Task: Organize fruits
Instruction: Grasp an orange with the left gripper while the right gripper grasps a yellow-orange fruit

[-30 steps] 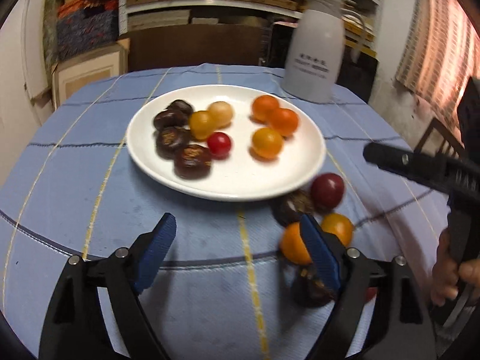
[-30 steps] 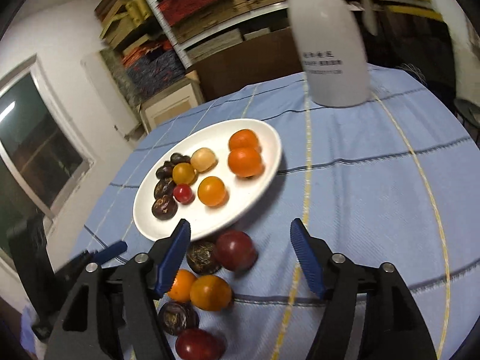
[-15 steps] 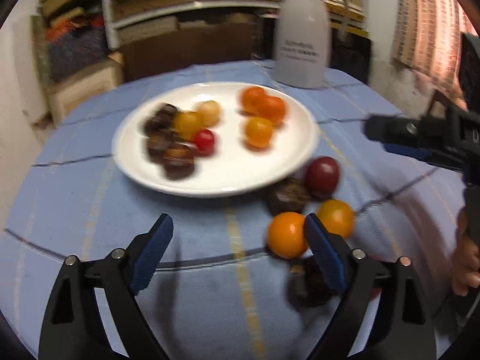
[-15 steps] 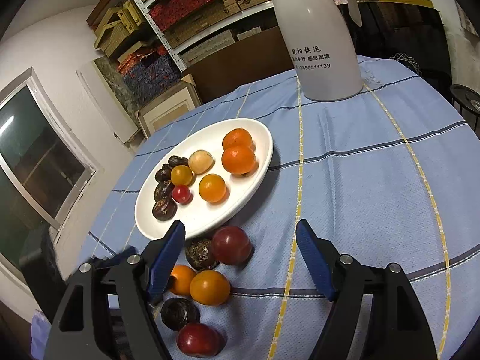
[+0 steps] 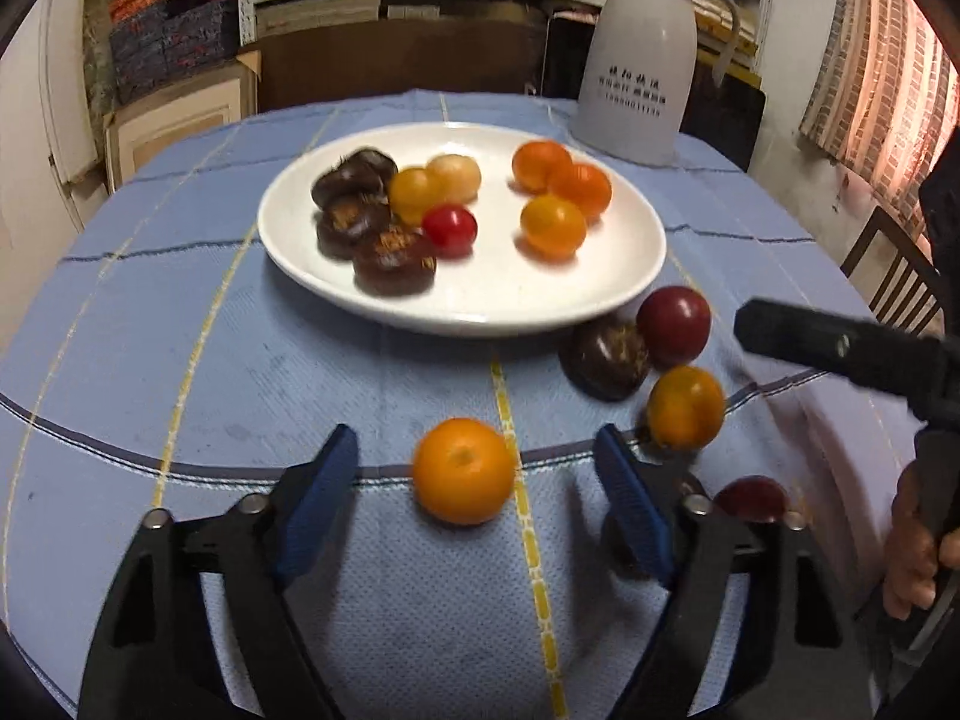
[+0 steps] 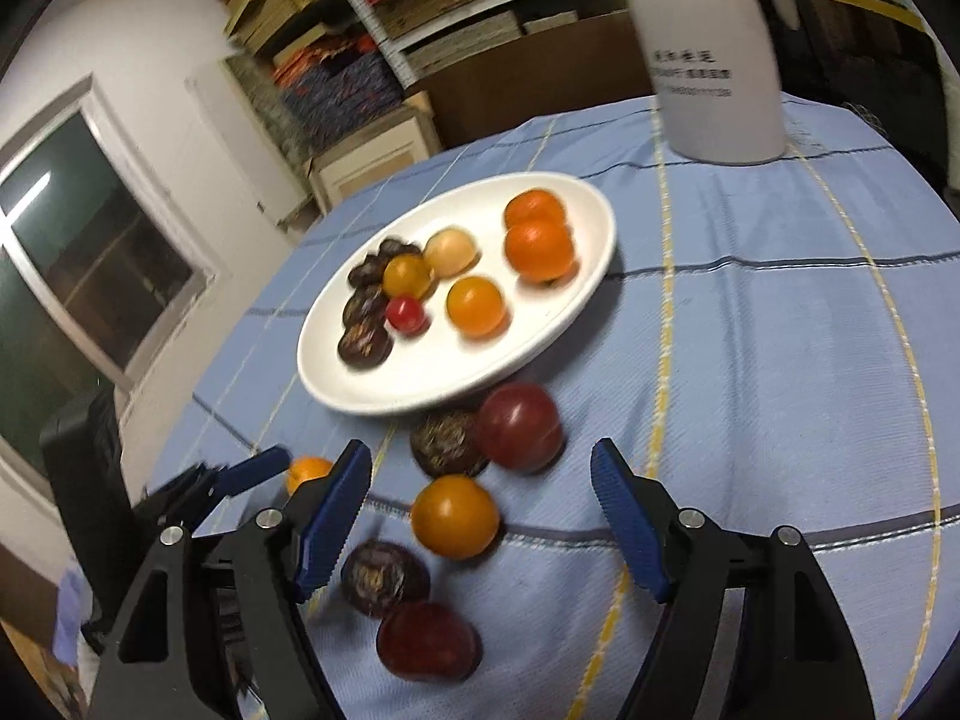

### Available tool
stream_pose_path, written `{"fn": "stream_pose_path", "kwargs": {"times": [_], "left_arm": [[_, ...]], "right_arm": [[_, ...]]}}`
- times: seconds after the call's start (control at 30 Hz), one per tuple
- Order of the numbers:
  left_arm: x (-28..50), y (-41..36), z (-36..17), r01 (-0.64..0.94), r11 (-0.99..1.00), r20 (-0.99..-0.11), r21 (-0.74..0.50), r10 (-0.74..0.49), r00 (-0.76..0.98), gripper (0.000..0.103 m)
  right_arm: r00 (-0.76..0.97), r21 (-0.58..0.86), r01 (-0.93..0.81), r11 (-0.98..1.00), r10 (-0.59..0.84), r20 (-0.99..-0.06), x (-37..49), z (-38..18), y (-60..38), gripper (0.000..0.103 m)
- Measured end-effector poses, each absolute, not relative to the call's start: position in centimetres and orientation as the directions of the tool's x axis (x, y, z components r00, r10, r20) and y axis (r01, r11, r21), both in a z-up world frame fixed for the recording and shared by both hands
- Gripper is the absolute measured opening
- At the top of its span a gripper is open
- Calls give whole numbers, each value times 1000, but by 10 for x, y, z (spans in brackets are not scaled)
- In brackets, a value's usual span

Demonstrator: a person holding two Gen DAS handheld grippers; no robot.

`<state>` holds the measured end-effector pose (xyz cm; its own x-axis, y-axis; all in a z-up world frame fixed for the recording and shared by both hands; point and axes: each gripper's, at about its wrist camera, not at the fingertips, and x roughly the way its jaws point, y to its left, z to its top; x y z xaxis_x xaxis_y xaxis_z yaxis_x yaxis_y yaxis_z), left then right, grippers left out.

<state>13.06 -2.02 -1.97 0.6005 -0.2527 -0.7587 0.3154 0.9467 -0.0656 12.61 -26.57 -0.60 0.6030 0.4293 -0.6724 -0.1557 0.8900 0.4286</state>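
While both grippers hang over the near edge of the round table, count on the white plate: three dark chestnuts in a clump, two yellow and one red cherry tomato beside them, three oranges apart on the other half. Nine in all.

Loose on the blue cloth, six: orange fruit, yellow-orange tomato, two dark red ones, two chestnuts. All round, no long axis to speak of; the orange's stem dimple faces the left camera.

Left gripper: jaws closing, orange fruit between the blue pads, neither pad on it, gap each side. Right gripper: jaws easing inward, yellow-orange tomato between them nearer its left finger, untouched.

White jug stands at the far edge. Plate's near half is bare; cloth right of the loose cluster lies open to the table's edge.
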Motion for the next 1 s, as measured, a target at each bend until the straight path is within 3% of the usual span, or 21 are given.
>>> {"fn": "stream_pose_path", "kwargs": {"times": [0.27,0.43,0.53,1.0], "left_arm": [[138,-10,-24,282,954,-772,-105,-257,581,56],[141,-4,-27,270,952,-783,-144,-277,558,43],[141,1,-27,258,951,-781,-171,-290,552,41],[126,9,-14,271,936,-725,-226,-347,594,37]], "right_arm": [[544,396,-201,896,438,-716,122,-19,-245,53],[516,373,-216,902,430,-741,122,-29,-235,44],[507,360,-217,907,420,-753,124,-34,-232,39],[535,393,-216,894,445,-718,119,-27,-242,39]]}}
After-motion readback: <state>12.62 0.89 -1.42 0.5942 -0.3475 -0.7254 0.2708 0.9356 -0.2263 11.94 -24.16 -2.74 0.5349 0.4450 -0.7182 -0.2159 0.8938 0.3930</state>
